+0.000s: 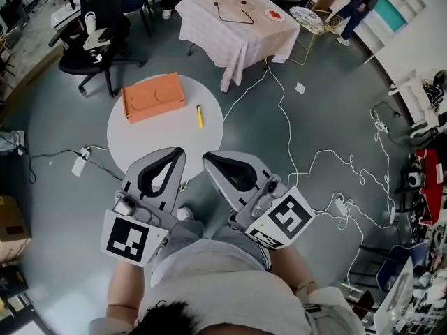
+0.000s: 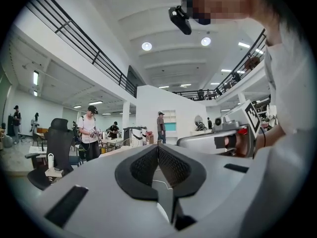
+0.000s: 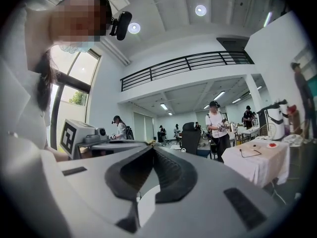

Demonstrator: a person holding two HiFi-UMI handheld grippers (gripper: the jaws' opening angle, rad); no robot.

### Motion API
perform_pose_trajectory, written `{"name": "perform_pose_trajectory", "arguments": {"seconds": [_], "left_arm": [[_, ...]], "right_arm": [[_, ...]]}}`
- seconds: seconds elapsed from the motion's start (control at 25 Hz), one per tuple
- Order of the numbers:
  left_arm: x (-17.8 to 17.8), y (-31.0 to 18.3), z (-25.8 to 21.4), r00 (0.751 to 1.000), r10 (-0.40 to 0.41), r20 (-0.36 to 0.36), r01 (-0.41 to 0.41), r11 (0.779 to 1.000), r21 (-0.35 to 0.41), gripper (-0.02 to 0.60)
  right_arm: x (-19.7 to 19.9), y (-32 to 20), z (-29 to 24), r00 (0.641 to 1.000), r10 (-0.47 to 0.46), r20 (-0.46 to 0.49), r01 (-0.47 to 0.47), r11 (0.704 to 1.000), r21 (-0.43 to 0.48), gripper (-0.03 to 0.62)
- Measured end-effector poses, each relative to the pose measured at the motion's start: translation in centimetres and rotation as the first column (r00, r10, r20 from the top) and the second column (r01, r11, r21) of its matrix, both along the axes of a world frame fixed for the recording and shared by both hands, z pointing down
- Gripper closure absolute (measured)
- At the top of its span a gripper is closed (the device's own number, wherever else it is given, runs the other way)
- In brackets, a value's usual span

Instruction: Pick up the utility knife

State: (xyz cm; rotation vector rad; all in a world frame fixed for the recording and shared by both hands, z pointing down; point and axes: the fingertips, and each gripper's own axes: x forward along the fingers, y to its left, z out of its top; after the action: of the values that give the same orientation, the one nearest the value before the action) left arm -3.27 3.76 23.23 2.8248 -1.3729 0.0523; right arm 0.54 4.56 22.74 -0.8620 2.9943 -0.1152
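The utility knife [image 1: 199, 116] is a slim yellow tool lying on the right part of a round white table [image 1: 147, 142]. An orange box [image 1: 154, 97] rests on the table's far left. My left gripper [image 1: 178, 151] and right gripper [image 1: 208, 158] are held side by side at the table's near edge, short of the knife. Both are shut with nothing between the jaws. In the left gripper view the left gripper [image 2: 158, 146] points out across the room, and so does the right gripper [image 3: 151, 148] in its own view. Neither gripper view shows the knife.
A cloth-covered table [image 1: 237, 23] stands beyond the round one and a black office chair [image 1: 98, 40] at the far left. White cables [image 1: 293, 138] trail over the floor to the right, and a power strip [image 1: 79, 162] lies left of the table. People stand in the room.
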Motion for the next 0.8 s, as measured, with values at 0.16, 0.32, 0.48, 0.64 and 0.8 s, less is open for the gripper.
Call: {"name": "perform_pose_trajectory", "arguments": {"seconds": [0.16, 0.32, 0.48, 0.64, 0.8], "left_arm": [[-1.7, -1.3, 0.2, 1.000, 0.022, -0.003, -0.022, 1.000, -0.005, 0.571], [-2.8, -2.6, 0.6, 0.999, 0.030, -0.034, -0.031, 0.999, -0.015, 0.571], [-2.8, -4.5, 1.0, 0.999, 0.034, -0.026, -0.034, 0.999, -0.021, 0.571], [-2.4, -6.8, 1.6, 0.999, 0.028, -0.027, -0.029, 0.999, -0.025, 0.571], [-2.4, -9.6, 1.7, 1.000, 0.016, -0.025, -0.016, 1.000, -0.023, 0.571]], "right_arm": [[-1.3, -1.2, 0.1, 1.000, 0.031, -0.001, -0.031, 1.000, 0.004, 0.585], [-2.0, -2.2, 0.9, 0.999, 0.045, -0.024, -0.045, 0.999, -0.019, 0.585], [-1.7, -4.0, 1.5, 0.998, 0.058, -0.030, -0.059, 0.998, -0.032, 0.585], [-1.4, -6.4, 2.7, 0.998, 0.057, -0.040, -0.060, 0.997, -0.057, 0.585], [-1.4, -9.7, 3.5, 0.998, 0.043, -0.050, -0.047, 0.996, -0.074, 0.585]]}}
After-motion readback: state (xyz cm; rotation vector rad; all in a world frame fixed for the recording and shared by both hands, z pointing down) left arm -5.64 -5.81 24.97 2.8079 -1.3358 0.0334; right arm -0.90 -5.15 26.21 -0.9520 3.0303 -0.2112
